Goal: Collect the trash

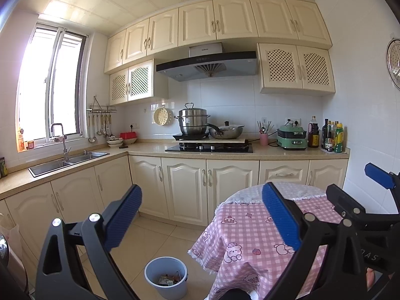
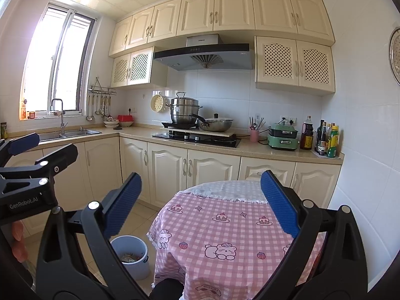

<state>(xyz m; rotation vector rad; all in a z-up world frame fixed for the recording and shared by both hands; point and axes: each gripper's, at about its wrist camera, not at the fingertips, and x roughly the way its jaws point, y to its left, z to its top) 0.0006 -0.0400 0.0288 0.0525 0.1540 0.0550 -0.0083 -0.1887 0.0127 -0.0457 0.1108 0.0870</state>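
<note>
- The trash is lying in a heap of crumpled wrappers at the bottom of a pale blue bin (image 1: 166, 276), which is standing on the tiled floor (image 1: 160, 237) just beside the left edge of the round table.
- The table's pink checked cloth (image 2: 225, 227), printed with bears and cakes, is hanging down over the edge next to the bin (image 2: 130, 256); its top is showing only the cloth.
- The left gripper (image 1: 200, 215) is hovering above the floor and table edge with its jaws spread wide, nothing sitting between the blue pads.
- The right gripper (image 2: 202, 205) is hovering over the table, its jaws likewise spread wide and holding nothing.
- Each gripper is showing at the edge of the other's view, the two sitting side by side.
- Behind, a beige worktop (image 1: 150, 148) is carrying a steel sink (image 1: 67, 162), a gas hob (image 1: 210, 147) with a steamer pot (image 1: 192, 122) and a lidded wok (image 1: 226, 130), a green cooker (image 1: 292, 138) and sauce bottles (image 1: 330, 137) at the right end.
</note>
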